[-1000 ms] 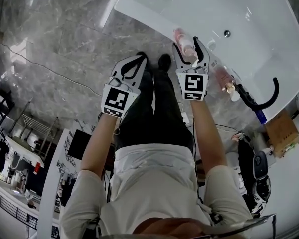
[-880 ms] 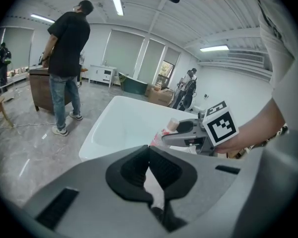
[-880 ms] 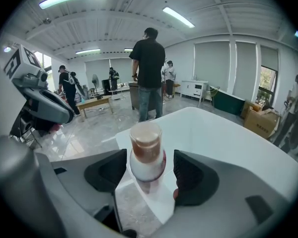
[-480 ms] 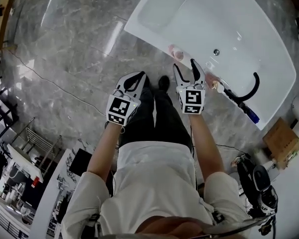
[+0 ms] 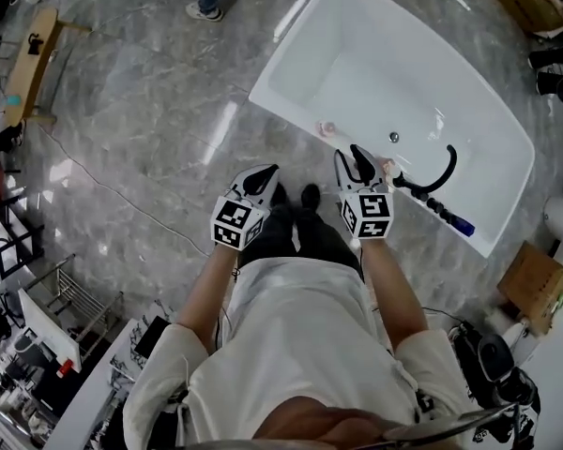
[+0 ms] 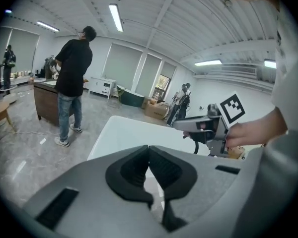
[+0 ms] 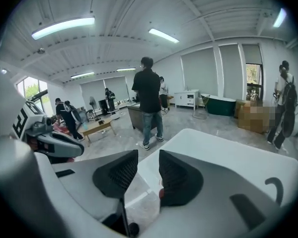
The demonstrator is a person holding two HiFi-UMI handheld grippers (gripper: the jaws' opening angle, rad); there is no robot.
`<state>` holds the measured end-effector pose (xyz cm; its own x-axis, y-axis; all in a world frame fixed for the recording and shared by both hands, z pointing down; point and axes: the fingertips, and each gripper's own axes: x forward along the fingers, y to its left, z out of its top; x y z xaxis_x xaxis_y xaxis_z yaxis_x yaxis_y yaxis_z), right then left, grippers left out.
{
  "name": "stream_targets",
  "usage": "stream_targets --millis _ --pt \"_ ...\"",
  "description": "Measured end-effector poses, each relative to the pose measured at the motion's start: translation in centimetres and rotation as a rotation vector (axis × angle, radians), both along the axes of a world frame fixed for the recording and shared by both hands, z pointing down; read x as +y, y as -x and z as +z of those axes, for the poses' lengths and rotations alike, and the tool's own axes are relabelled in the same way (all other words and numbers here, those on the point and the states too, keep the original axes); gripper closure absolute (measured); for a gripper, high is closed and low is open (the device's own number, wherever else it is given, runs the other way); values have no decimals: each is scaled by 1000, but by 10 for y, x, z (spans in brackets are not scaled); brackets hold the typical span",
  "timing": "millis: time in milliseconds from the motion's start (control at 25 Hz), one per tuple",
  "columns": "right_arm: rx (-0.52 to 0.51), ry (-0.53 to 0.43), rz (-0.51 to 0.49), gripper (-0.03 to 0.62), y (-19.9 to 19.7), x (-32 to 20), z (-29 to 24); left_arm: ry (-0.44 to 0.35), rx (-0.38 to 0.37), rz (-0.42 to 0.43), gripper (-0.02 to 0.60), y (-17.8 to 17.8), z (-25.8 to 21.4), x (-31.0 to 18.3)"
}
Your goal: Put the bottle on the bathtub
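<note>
Bathtub: one white bathtub [image 5: 403, 73] stood on the grey stone floor [image 5: 141, 111], on the far right of the scene.
Bottles: two, both pinkish, both on the near rim of the tub.
Left bottle [image 5: 327, 127]: it sat on the rim, to the far left of the right gripper and apart from it.
Right bottle [image 5: 389, 168]: it sat on the rim, just right of the right gripper's tips and next to the tap.
Which way they pointed: from above, the left bottle was a small round spot, so its long side seemed to run straight up. The right bottle was too small to tell.
Tap: one black curved tap [image 5: 434, 173] stood on the same rim, at the right end.
Grippers: two, held side by side in front of the person, above the floor by the tub.
Left gripper [image 6: 149, 148]: its fingers [image 6: 131, 170] were pressed together at the tips, with nothing in them.
Right gripper [image 7: 148, 157]: its fingers [image 7: 179, 180] had just been closing but had a gap between them, with nothing in the gap.
People: one person in a black top [image 7: 148, 100] stood near the far end of the tub. More stood farther off, too small to count.
Boxes: two brown ones on the floor, one box [image 5: 530, 284] near on the right and another far on the right.
</note>
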<state>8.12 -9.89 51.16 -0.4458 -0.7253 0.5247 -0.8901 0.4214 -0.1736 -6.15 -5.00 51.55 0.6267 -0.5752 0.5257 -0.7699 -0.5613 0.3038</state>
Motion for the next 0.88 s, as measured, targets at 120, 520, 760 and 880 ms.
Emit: stream_targets --millis 120,520,760,880 --pt "-28 -9 -2 457 -1 12 -33 -13 1 -17 572 1 -24 6" --pt "-78 -78 -42 480 -12 38 -115 -117 13 -11 572 -4 -107 10" --pt "-118 -134 -66 510 -19 50 -152 -182 27 6 572 -16 -139 13" --pt "-131 -163 -63 521 -26 53 -167 -215 37 7 572 -19 -154 14"
